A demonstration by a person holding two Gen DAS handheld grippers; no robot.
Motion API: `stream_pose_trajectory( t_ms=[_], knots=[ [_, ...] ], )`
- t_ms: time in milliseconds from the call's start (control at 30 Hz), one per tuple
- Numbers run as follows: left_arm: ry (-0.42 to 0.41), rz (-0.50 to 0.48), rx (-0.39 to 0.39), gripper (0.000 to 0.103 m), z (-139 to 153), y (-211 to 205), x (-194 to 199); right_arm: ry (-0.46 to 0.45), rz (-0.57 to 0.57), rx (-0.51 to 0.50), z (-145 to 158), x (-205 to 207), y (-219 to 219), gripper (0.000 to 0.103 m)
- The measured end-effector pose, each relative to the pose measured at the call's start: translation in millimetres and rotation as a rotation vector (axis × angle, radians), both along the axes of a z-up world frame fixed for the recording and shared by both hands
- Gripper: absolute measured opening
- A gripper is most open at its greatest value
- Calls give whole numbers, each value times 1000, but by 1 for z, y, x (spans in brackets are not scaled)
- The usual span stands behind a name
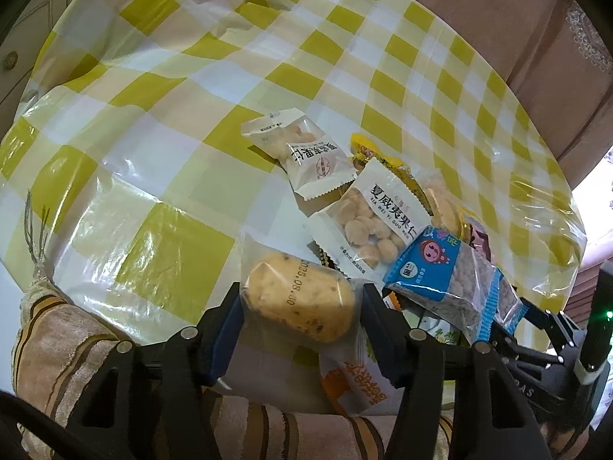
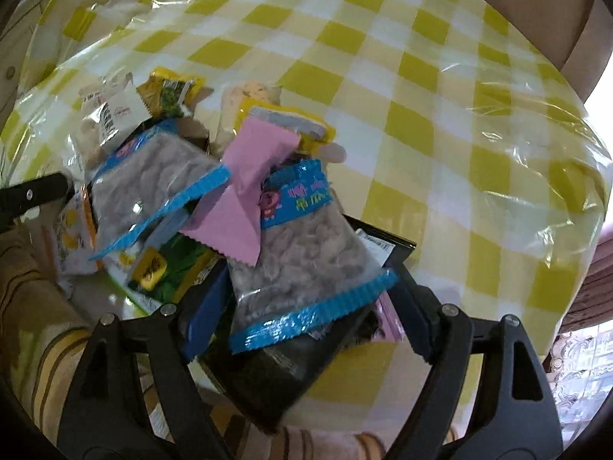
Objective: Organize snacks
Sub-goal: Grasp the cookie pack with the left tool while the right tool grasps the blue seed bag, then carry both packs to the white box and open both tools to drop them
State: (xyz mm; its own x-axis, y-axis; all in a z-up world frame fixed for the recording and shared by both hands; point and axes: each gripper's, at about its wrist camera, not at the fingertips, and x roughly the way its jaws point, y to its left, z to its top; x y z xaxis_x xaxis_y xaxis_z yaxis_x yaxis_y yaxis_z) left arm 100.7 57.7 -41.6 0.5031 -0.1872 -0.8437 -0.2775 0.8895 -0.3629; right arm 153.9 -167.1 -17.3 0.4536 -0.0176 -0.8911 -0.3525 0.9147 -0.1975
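A pile of snack packets lies near the front edge of the table. In the left wrist view my left gripper (image 1: 299, 303) is shut on a wrapped bun (image 1: 302, 295) with a printed date, one pad on each side of its clear wrapper. Behind the bun lie a macadamia nut packet (image 1: 367, 218), a white packet (image 1: 318, 168) and a blue-edged packet (image 1: 452, 283). My right gripper (image 2: 310, 306) stands open in the right wrist view. A blue-edged packet of grey snacks (image 2: 302, 264) lies between its fingers on a dark packet (image 2: 268, 375). A pink packet (image 2: 245, 191) sits just beyond.
The table has a yellow-and-white checked cloth (image 1: 191, 96) under clear plastic. A striped brown towel (image 1: 57, 345) lies along the near edge. Another blue-edged packet (image 2: 153, 176), a green packet (image 2: 180, 264) and a yellow packet (image 2: 168, 92) lie to the left. Curtains hang behind.
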Motion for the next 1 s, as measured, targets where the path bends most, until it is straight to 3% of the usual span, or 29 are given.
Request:
stream_pose_trajectory(
  t_ms=[267,700,1000],
  knots=[
    [-40,1,18,58,9,-4,-5,-3,-20,118,4,2,-13,74],
    [-166,-5,142,58,42,-19,-19,-182,-82,262,41,-34,-38,73],
    [-252,-69,195,58,70,-56,-37,-234,-181,351,61,-74,-77,73]
  ],
)
